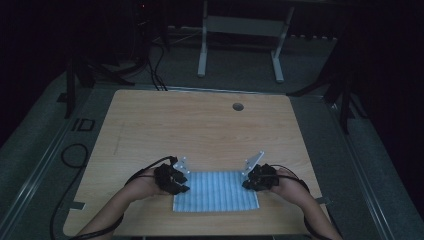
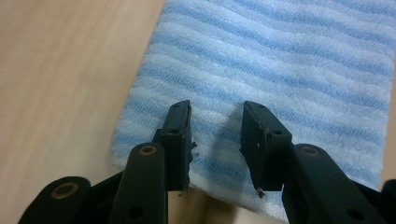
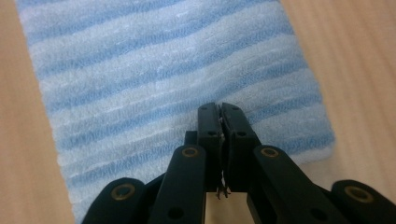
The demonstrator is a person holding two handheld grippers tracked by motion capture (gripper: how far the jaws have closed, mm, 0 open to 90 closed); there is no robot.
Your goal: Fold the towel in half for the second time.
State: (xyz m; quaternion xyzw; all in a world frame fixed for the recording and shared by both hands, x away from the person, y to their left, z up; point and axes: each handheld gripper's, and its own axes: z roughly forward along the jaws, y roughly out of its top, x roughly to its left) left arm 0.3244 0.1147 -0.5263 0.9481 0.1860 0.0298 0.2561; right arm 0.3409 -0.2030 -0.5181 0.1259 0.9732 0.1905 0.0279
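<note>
High view: a pale wooden worktop [image 1: 200,125] is seen under dim light, and a blue-and-white striped cloth [image 1: 216,192] is laid flat near its 6 o'clock edge. The cloth is shown as a neat rectangle, with its stripes running from the near edge towards the far edge. The left gripper [image 1: 176,184] is held at the cloth's 9 o'clock side and the right gripper [image 1: 251,183] at its 3 o'clock side, each carried by a hand entering from 6 o'clock. A small round hole [image 1: 238,106] is seen in the worktop towards 12 o'clock, and a white frame [image 1: 240,30] is seen on the floor beyond the worktop.

Left gripper view: the cloth [image 2: 275,70] is seen close up, soft and ribbed, with wavy bands of mid blue and pale blue-white. Its edge is seen at 6 o'clock, where more than one layer appears to be stacked. The left gripper [image 2: 217,128] is held over the cloth near that edge, and its fingers [image 2: 180,135] are parted, with striped fabric visible in the gap and nothing pinched. Bare worktop [image 2: 60,84] lies at 9 o'clock.

Right gripper view: the cloth [image 3: 154,65] is seen spread from 6 towards 12 o'clock, with the same fuzzy bands. The right gripper [image 3: 219,116] is held above the cloth's near edge, and its fingers [image 3: 238,135] are pressed together. A thin pale sliver is seen between them, and whether it is cloth cannot be told. Worktop [image 3: 355,70] is seen at 3 o'clock.
</note>
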